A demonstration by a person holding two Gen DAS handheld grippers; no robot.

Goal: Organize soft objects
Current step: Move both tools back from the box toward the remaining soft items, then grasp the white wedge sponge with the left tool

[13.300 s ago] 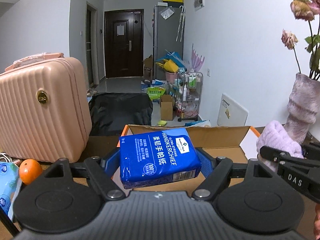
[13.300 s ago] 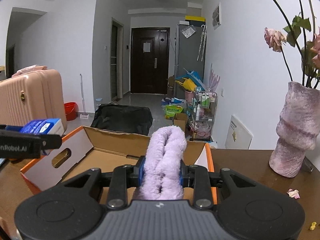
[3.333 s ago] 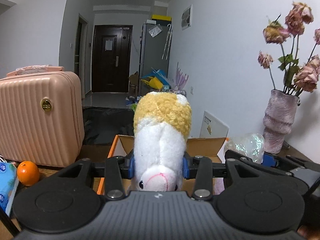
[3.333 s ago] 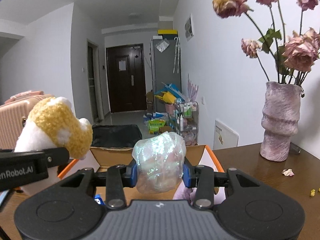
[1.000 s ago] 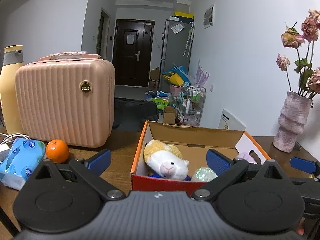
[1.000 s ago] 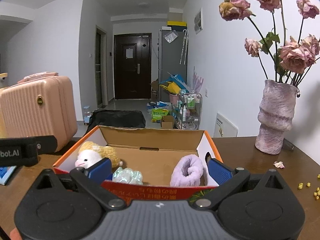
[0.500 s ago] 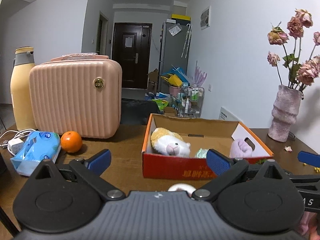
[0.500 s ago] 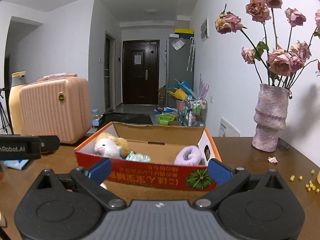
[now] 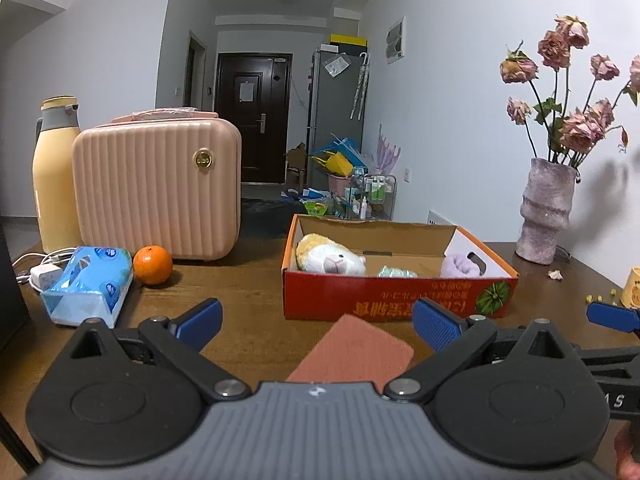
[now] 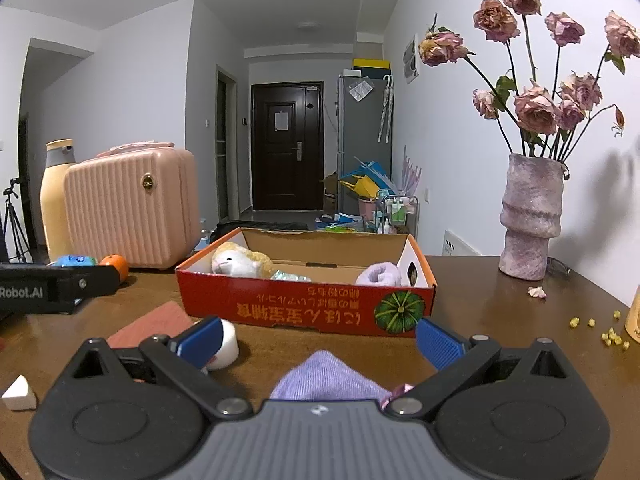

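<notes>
A: Two grippers, both nearest the cameras. The left gripper (image 9: pixel 316 320) has its jaws spread wide and holds nothing; the right gripper (image 10: pixel 318 336) likewise, wide apart and bare.

B: Next out?

A: One pink cloth (image 9: pixel 352 352) flat on the table (image 9: pixel 248 320), under the left jaws. One purple knit piece (image 10: pixel 326 378) under the right jaws, a white roll (image 10: pixel 224 344) just to its left. None is gripped.

B: Farther?

A: One cardboard box (image 9: pixel 400 300) mid-table, holding a plush toy (image 9: pixel 328 260) at its left end, a shiny crumpled bag (image 9: pixel 396 272) in the middle, and a lilac towel (image 9: pixel 460 266) at its right end.

B: Step in hand?

A: By my reckoning, between loads: the loose soft pieces near the grippers remain. Next, each gripper should drop, close on its cloth, then carry it over the box's near wall.

B: Beyond?

A: Orange (image 9: pixel 153 265), tissue pack (image 9: pixel 88 284), pink case (image 9: pixel 158 188) far left; vase (image 9: pixel 546 210) far right.
</notes>
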